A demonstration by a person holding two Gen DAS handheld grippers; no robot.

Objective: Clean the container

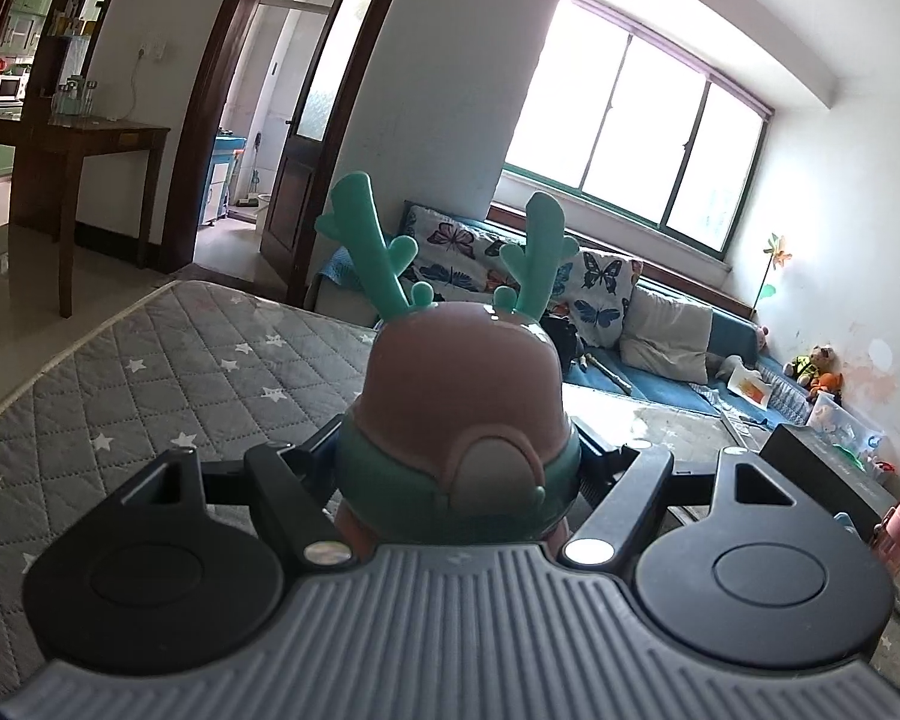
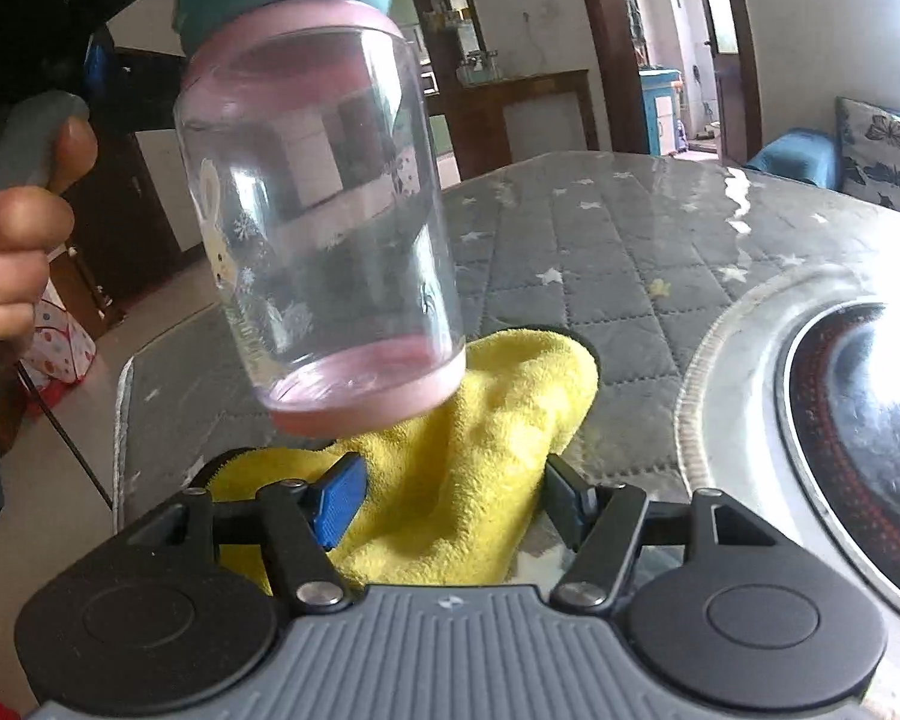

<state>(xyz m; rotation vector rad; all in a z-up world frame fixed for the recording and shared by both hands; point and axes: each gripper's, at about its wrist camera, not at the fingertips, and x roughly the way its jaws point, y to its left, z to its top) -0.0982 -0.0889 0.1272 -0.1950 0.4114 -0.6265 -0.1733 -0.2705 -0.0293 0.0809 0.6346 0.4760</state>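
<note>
Left wrist view: left tongs (image 1: pixel 459 456) clamped on the bottle (image 1: pixel 459 420) at its green collar, one finger on each side, bottle upright between them. Brown domed lid with two green antlers on top, seen from close behind. Below and to the left, the worktop (image 1: pixel 150 372) under a grey quilted cover with white stars. Beyond, a sofa (image 1: pixel 678 360) with butterfly cushions under a wide window (image 1: pixel 630 126); a dark wooden side table (image 1: pixel 90 144) near the doorway at left.

Right wrist view: bottle (image 2: pixel 324 228) hanging in the air above the worktop (image 2: pixel 600 252), gripped at its top by the other tongs at the upper edge of the frame. Clear body, pink rims at top and bottom, a rabbit print on the side, tilted a little with the base toward the camera. A hand (image 2: pixel 12 252) at the left edge, wrapped round a grey handle. Right tongs (image 2: pixel 456 498) parted, blue pad (image 2: pixel 339 501) on the left finger showing. A yellow cloth (image 2: pixel 468 450) lying between the fingers and on the worktop, not pinched; whether either pad touches it, cannot tell. Bottle base just above the cloth, in front of it from this angle. At right, a round plate (image 2: pixel 744 396) with a dark glossy centre resting on the worktop.
</note>
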